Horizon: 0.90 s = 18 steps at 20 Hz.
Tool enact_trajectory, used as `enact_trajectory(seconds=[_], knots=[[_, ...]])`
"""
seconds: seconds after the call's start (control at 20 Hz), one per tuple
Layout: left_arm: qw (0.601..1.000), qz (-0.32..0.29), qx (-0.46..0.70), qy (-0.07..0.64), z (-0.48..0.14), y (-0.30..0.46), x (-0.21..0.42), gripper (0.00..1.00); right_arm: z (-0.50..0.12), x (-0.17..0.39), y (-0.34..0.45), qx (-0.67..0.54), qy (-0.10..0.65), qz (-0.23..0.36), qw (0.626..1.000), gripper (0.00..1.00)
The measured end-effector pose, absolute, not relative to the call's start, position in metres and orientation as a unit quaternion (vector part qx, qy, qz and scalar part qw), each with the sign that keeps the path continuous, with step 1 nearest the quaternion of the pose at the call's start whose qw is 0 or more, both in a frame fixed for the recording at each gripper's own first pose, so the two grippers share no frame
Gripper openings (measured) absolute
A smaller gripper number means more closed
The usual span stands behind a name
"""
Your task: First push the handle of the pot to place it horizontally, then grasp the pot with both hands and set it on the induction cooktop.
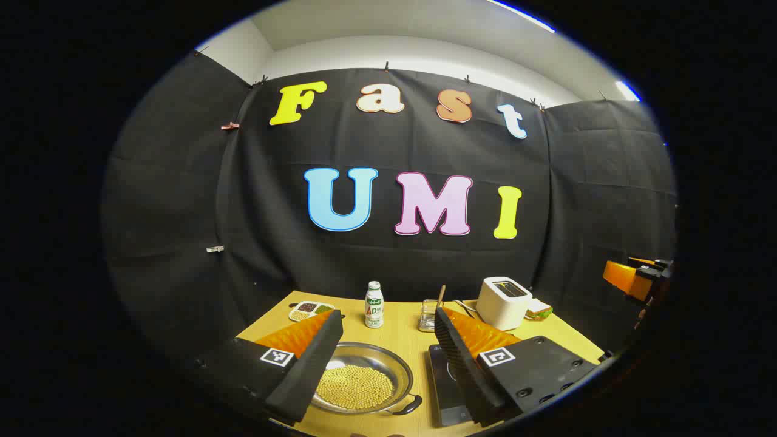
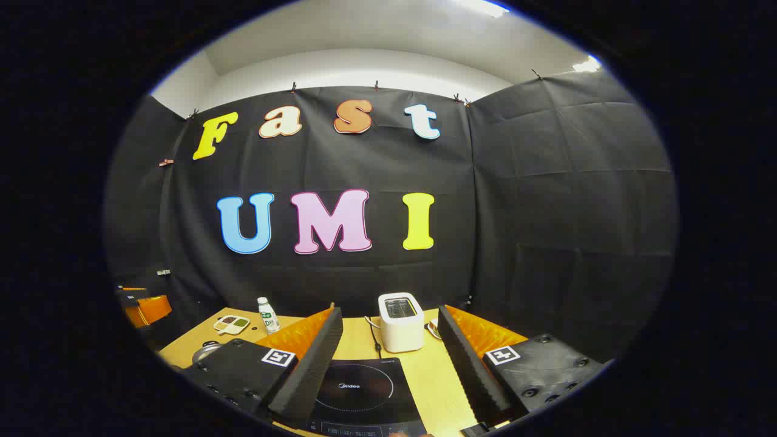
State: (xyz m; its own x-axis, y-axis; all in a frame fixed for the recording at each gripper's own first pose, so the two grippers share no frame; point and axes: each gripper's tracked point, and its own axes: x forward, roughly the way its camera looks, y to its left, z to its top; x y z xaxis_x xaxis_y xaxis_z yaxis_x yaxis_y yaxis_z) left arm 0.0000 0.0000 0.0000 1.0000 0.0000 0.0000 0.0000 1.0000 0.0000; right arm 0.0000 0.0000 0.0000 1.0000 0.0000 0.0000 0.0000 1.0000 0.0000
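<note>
While the pot sits on the worktop just left of the induction cooktop, filled with pale beans and with its dark side handle pointing toward the near right, I judge the first step not yet begun: nothing touches the handle. My left gripper hovers above the pot with its jaws spread wide and empty, the pot showing between them. My right gripper hangs over the cooktop, its jaws equally wide and holding nothing. Next, I judge, one finger must come down beside the handle and nudge it round until it lies level across; only then can both grippers close on opposite sides for the lift. Farther back stand a small bottle, a divided dish, a glass and a white toaster, all well apart from the pot.
</note>
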Motion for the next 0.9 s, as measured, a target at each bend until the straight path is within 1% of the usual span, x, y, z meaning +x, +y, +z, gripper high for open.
enact_trajectory(seconds=[0.25,0.3,0.35,0.4,0.65,0.9], knots=[[1.0,-0.001,0.002,0.011,-0.006,-0.009,0.005,0.95,-0.002,0.009,0.0,-0.008,0.0,0.014,1.0,0.97],[1.0,0.0,0.003,0.014,-0.009,-0.011,0.006,0.92,-0.003,0.011,0.001,-0.006,0.001,0.019,1.0,0.97],[1.0,0.002,0.003,0.017,-0.011,-0.013,0.006,0.95,-0.005,0.013,-0.001,-0.006,0.003,0.022,1.0,0.97],[1.0,0.004,0.002,0.018,-0.013,-0.015,0.008,0.95,-0.008,0.015,-0.004,-0.006,0.006,0.024,1.0,0.97],[1.0,0.008,0.004,0.027,-0.023,-0.024,0.012,0.95,-0.023,0.026,-0.011,-0.002,0.025,0.036,0.999,0.97],[0.999,0.033,-0.002,0.042,-0.034,-0.024,0.011,0.95,-0.033,0.028,-0.013,-0.006,0.036,0.066,0.997,0.98]])
